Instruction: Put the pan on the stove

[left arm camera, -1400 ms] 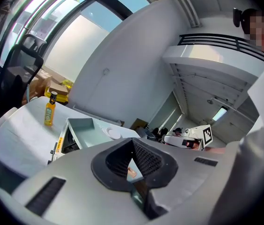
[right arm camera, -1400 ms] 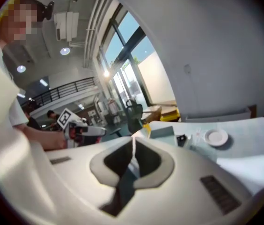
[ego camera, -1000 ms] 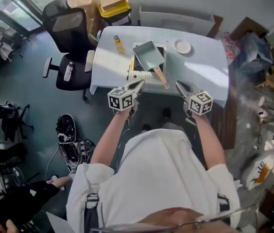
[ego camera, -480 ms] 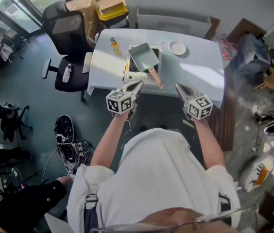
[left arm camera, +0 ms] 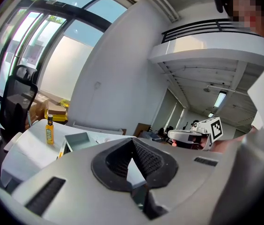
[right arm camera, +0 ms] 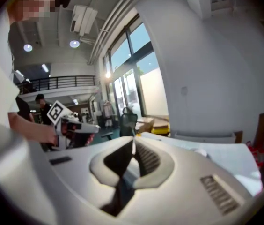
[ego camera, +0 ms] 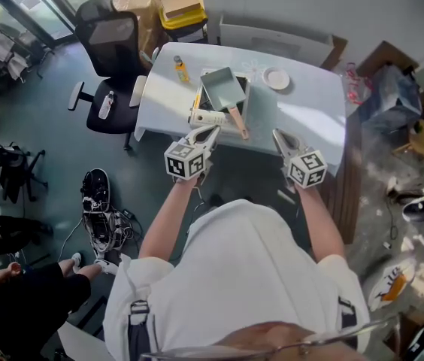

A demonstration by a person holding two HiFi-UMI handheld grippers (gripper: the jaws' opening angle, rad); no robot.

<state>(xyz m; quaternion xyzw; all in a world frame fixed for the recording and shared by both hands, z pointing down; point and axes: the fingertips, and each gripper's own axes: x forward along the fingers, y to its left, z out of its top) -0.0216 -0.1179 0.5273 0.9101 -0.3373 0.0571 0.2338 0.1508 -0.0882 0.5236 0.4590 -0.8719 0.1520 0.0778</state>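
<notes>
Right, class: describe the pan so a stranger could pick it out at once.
Find the white table in the upper middle of the head view. Near its middle, between a yellow bottle and a small white plate, sits the pan. It alone is rectangular and grey-green, with a wooden handle.

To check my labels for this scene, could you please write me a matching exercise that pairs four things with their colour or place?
Things:
1. pan
2. bottle
3. plate
4. office chair

Descriptions, as the head view shows them:
A. white and round, right of the pan
B. black, on the floor left of the table
C. yellow, standing on the table's left part
D. grey-green, with a light brown handle

Pairs: 1-D; 2-C; 3-A; 4-B
</notes>
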